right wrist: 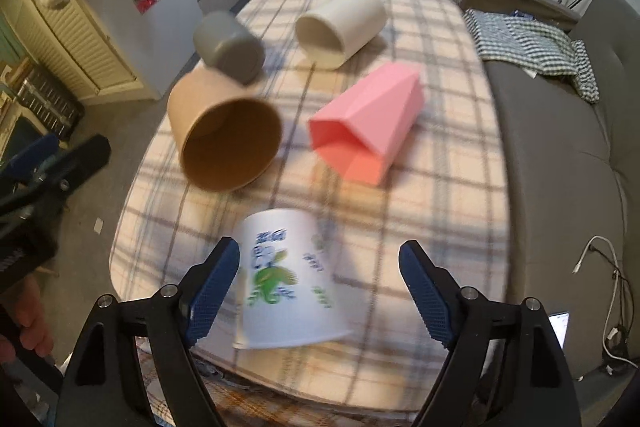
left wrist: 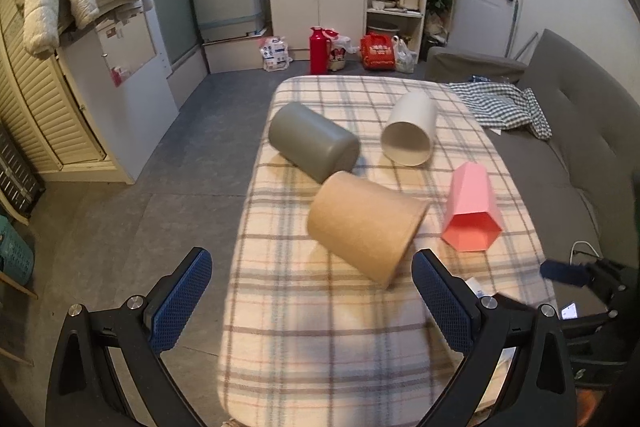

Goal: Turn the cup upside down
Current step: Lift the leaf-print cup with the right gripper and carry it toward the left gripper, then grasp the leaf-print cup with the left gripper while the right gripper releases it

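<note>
Step in hand: the right gripper (right wrist: 320, 291) is lining up on the white printed cup (right wrist: 286, 277), which looks like the cup to be flipped; no grasp is made yet
Cup position: it sits at the near edge of the plaid-covered table (right wrist: 440, 147), wider mouth towards the camera, whether lying or tilted I cannot tell
Right fingers: spread wide, one finger just beside the cup's left wall, the other apart from it on the right
Left gripper (left wrist: 312, 303): fingers spread and empty, hovering near the brown cup (left wrist: 362, 227), not touching it
Other cups: grey cup (left wrist: 312, 143), cream cup (left wrist: 410, 131) and pink faceted cup (left wrist: 472, 215) all lie on their sides further back
Next move: likely close the right fingers on the cup's walls, lift, then turn the wrist so the mouth faces down
Hard to see: the printed cup is motion-blurred, its rim cut by the table edge, and it is absent from the left view
</note>
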`<state>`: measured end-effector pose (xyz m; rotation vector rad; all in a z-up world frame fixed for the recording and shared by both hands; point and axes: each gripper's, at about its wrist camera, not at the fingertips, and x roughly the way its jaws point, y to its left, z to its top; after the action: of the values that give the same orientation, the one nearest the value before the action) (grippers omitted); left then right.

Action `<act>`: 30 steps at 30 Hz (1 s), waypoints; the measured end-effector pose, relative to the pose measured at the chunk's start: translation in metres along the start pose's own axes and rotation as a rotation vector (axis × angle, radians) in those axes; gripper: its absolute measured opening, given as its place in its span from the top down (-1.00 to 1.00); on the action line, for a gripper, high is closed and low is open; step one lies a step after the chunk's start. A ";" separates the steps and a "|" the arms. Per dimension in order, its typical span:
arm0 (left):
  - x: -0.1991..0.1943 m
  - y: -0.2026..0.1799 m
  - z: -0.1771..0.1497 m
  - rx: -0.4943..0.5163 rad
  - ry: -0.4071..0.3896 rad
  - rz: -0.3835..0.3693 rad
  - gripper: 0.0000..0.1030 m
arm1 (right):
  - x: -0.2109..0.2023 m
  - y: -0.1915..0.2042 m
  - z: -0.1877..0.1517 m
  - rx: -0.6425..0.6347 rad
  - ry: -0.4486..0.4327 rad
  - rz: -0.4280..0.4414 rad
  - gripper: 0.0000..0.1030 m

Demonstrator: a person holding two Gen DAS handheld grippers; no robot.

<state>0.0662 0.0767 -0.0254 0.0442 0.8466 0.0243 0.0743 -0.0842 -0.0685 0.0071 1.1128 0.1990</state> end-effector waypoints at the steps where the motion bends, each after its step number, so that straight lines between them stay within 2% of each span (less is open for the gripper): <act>1: -0.001 -0.006 0.002 0.010 0.000 -0.007 -1.00 | -0.005 -0.004 0.001 -0.003 -0.013 -0.010 -0.60; 9: -0.001 -0.040 0.009 0.054 0.046 -0.055 -1.00 | -0.035 -0.038 0.000 -0.031 -0.106 -0.106 -0.60; 13: 0.006 -0.056 0.011 0.055 0.096 -0.061 -1.00 | -0.042 -0.053 -0.004 -0.030 -0.132 -0.114 -0.60; 19: 0.020 -0.070 0.011 -0.010 0.188 -0.107 -1.00 | -0.037 -0.074 -0.009 -0.009 -0.117 -0.110 -0.60; 30: 0.054 -0.082 0.003 -0.078 0.363 -0.136 -1.00 | -0.016 -0.092 -0.008 0.014 -0.082 -0.087 -0.60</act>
<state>0.1046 -0.0028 -0.0682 -0.0945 1.2094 -0.0646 0.0745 -0.1782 -0.0672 -0.0209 1.0308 0.1117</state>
